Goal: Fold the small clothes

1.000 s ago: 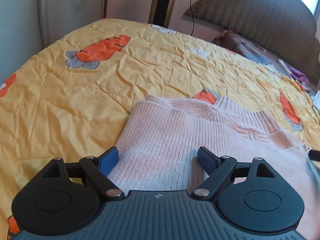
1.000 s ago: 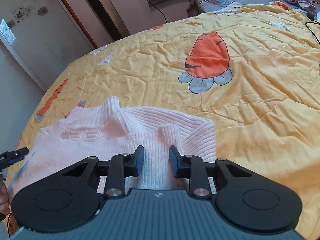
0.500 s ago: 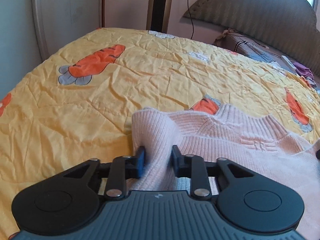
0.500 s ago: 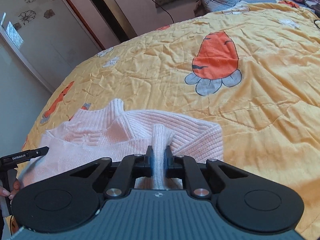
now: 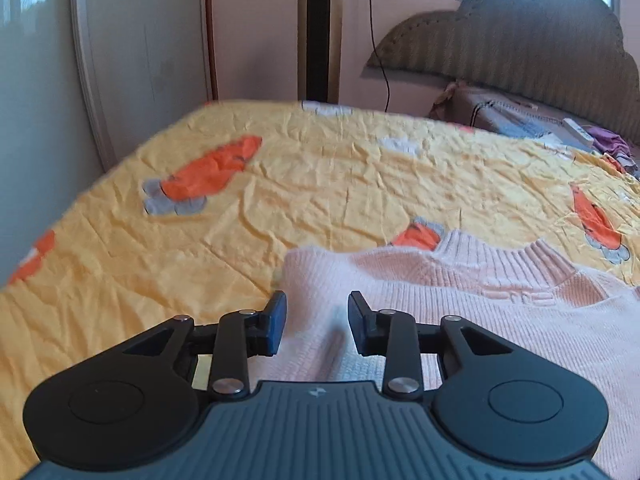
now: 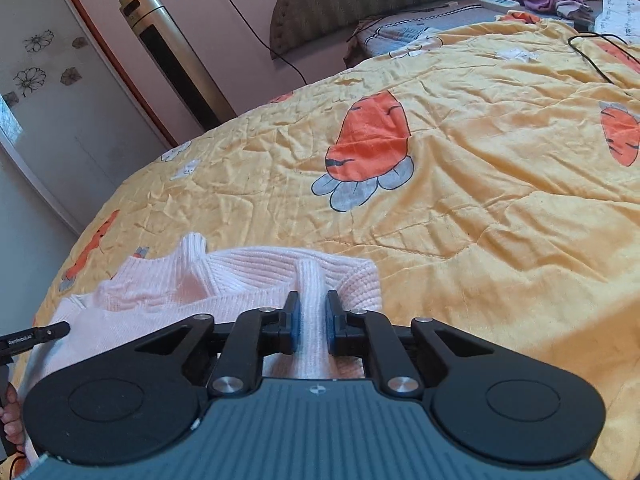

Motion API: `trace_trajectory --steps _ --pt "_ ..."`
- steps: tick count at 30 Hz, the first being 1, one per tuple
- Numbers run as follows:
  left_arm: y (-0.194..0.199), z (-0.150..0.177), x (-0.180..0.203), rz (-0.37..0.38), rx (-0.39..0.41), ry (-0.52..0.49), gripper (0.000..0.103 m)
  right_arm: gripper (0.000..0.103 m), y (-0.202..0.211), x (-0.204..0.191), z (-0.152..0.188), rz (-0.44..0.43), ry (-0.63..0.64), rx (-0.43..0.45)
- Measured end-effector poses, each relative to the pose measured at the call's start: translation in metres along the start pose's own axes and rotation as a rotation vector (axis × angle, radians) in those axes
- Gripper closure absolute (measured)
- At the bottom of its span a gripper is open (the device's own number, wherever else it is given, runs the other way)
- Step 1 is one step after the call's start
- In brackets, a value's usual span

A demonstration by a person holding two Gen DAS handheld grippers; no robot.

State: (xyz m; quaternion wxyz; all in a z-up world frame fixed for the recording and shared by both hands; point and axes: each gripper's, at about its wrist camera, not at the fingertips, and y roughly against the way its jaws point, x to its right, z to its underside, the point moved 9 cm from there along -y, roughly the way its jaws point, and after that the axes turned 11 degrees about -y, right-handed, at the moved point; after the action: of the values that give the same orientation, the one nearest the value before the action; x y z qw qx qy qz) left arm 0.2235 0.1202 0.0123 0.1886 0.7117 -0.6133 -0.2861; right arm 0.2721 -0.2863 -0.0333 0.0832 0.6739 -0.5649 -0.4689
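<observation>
Lying rumpled: pink ribbed sweater (image 6: 248, 276)

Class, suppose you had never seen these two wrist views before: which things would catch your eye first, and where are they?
First the bright yellow quilted bedspread with big orange carrot prints, covering the whole bed. Then the pale pink ribbed knit sweater at its near edge, a raised ridge of it pinched in the right gripper, its edge between the left gripper fingers.
</observation>
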Motion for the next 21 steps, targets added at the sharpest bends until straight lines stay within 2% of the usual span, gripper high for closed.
trace_trajectory --steps 1,2,4,6,8,9,10,11,14,15,17,19,21 --pt "0.019 -0.008 -0.001 -0.023 0.068 -0.026 0.061 0.078 0.008 -0.003 -0.003 -0.003 -0.012 0.011" --pt "0.030 -0.015 0.001 -0.021 0.118 -0.042 0.045 0.077 0.018 -0.006 -0.006 -0.021 -0.024 0.029" --pt "0.035 -0.025 0.015 0.028 0.157 -0.068 0.026 0.076 0.044 -0.021 -0.016 -0.085 -0.026 0.101" --pt "0.018 -0.027 0.035 0.066 0.125 -0.096 0.026 0.068 0.054 -0.044 -0.018 -0.159 -0.016 0.108" --pt "-0.014 -0.020 0.051 0.079 0.030 -0.107 0.026 0.063 0.042 -0.072 -0.011 -0.197 0.018 0.055" --pt "-0.030 -0.013 0.056 0.085 -0.030 -0.106 0.027 0.063 0.033 -0.082 -0.005 -0.190 0.054 0.033" --pt "-0.046 -0.002 0.061 0.095 -0.088 -0.110 0.027 0.059 0.021 -0.087 0.001 -0.163 0.091 0.015" --pt "-0.057 0.007 0.064 0.108 -0.114 -0.116 0.024 0.059 0.009 -0.088 0.008 -0.125 0.114 -0.008" --pt "-0.067 0.015 0.059 0.134 -0.061 -0.098 0.015 0.063 -0.028 -0.063 0.029 0.034 0.190 -0.056" --pt "-0.071 0.014 0.057 0.138 -0.057 -0.095 0.014 0.065 -0.028 -0.057 0.031 0.004 0.201 -0.018" --pt "-0.077 0.012 0.058 0.117 -0.058 -0.102 0.010 0.072 -0.028 -0.046 0.026 -0.040 0.114 -0.018" --pt "-0.076 0.010 0.063 0.086 -0.059 -0.132 0.010 0.083 -0.034 -0.037 0.021 -0.048 0.051 -0.022" --pt "-0.070 0.009 0.061 0.090 -0.063 -0.121 0.010 0.085 -0.036 -0.034 0.018 -0.046 0.007 -0.028"
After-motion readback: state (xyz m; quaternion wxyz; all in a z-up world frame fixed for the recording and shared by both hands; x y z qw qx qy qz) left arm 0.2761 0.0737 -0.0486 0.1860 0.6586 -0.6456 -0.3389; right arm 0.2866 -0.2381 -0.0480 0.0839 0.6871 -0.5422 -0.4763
